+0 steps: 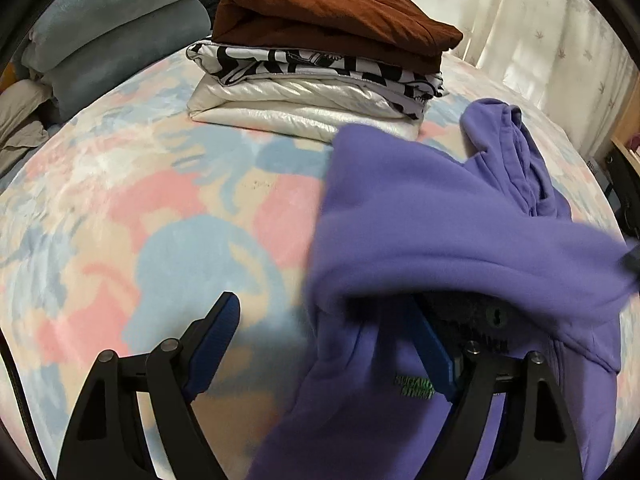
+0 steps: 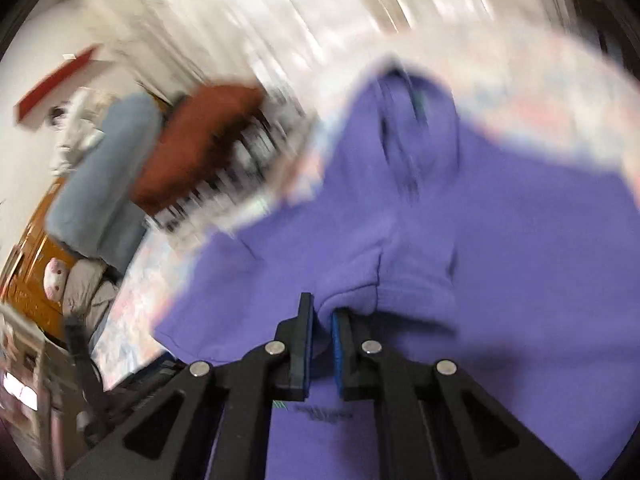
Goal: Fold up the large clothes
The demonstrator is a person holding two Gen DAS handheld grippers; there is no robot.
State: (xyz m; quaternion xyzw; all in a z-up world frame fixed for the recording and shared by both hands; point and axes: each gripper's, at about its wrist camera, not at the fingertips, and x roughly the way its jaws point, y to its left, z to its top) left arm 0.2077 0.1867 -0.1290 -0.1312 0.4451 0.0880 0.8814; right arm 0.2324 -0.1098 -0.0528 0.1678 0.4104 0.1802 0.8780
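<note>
A purple hoodie lies on the right side of the bed, part of it lifted and blurred. It drapes over the right finger of my left gripper, which is open wide and holds nothing; its left finger is bare. In the right wrist view my right gripper is shut on a fold of the purple hoodie and holds it up above the bed. That view is strongly blurred.
A stack of folded clothes stands at the back of the bed: brown garment on a black-and-white one on a shiny white one. Blue-grey rolled bedding lies back left. The patterned bedsheet spreads left. Curtains hang behind.
</note>
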